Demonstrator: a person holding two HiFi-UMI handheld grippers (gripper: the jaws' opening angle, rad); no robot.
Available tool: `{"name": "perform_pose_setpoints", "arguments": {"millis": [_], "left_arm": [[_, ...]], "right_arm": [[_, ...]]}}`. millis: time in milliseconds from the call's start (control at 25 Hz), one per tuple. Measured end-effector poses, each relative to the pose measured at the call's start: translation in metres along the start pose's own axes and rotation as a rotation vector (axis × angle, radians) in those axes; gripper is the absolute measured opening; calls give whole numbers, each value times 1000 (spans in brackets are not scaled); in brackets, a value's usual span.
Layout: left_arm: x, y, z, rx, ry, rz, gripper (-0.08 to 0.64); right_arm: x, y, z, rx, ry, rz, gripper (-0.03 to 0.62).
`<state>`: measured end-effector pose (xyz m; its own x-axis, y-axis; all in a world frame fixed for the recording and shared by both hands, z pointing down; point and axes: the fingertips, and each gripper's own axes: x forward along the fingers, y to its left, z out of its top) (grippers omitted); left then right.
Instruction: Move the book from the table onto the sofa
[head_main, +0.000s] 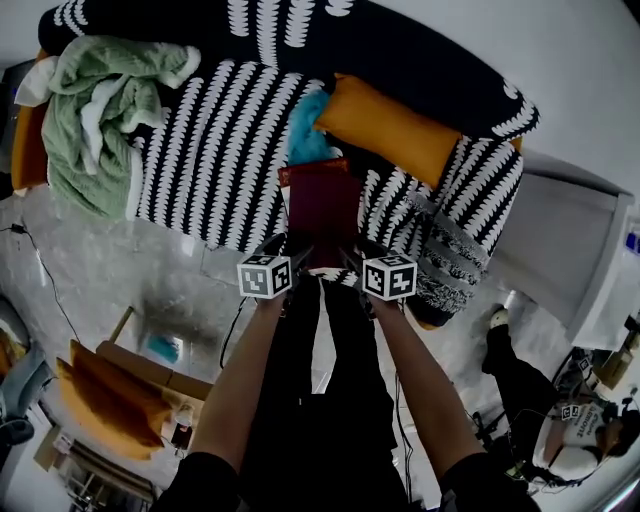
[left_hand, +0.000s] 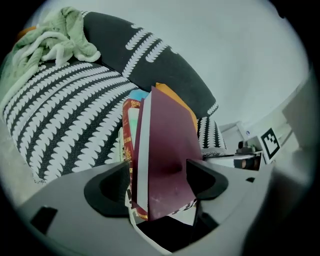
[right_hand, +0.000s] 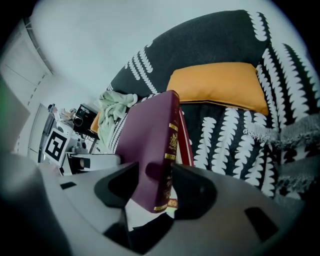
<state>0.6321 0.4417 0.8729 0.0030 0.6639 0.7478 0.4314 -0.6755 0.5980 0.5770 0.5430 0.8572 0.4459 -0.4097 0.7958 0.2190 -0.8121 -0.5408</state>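
Note:
A maroon hardback book (head_main: 322, 205) with gold print on its spine hangs above the sofa's (head_main: 220, 130) front edge, held from both sides. My left gripper (head_main: 290, 248) is shut on its near left edge. My right gripper (head_main: 350, 252) is shut on its near right edge. In the left gripper view the book (left_hand: 167, 145) stands on edge between the jaws of the left gripper (left_hand: 157, 177), white page edges showing. In the right gripper view the spine of the book (right_hand: 147, 140) sits between the pads of the right gripper (right_hand: 154, 180). The sofa has a black-and-white patterned cover.
An orange cushion (head_main: 390, 125) and a blue cloth (head_main: 308, 135) lie on the seat just beyond the book. A green blanket (head_main: 95, 110) is heaped at the sofa's left end. A pale cabinet (head_main: 570, 230) stands right of the sofa. Another person (head_main: 560, 440) is at the lower right.

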Motion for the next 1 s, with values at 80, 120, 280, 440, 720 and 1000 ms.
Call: {"name": "perform_pose_setpoints", "arguments": {"millis": [80,120,280,440,720,1000], "left_arm": [[-6,-1,-1,-4,7,-3,356],[-9,-2,0,-2,11,-4,356],[-27,-12,1,17,24,1,356],[-49,-19,6,32,34,-16,353],[-99,-77,14,-9,-28,-182,75],[-163,-148,19,35,-43,-390,25]], "right_arm": [[-5,3,1,-24,2,-14,213],[-9,4,3,-40,1,-24,213],[-27,17,3,-108,12,-46,213],[-44,46,1,-129,21,-11,201],[-102,100,-6,-159,-5,120,9],[-157,149,-10,-227,-12,230,8]]}}
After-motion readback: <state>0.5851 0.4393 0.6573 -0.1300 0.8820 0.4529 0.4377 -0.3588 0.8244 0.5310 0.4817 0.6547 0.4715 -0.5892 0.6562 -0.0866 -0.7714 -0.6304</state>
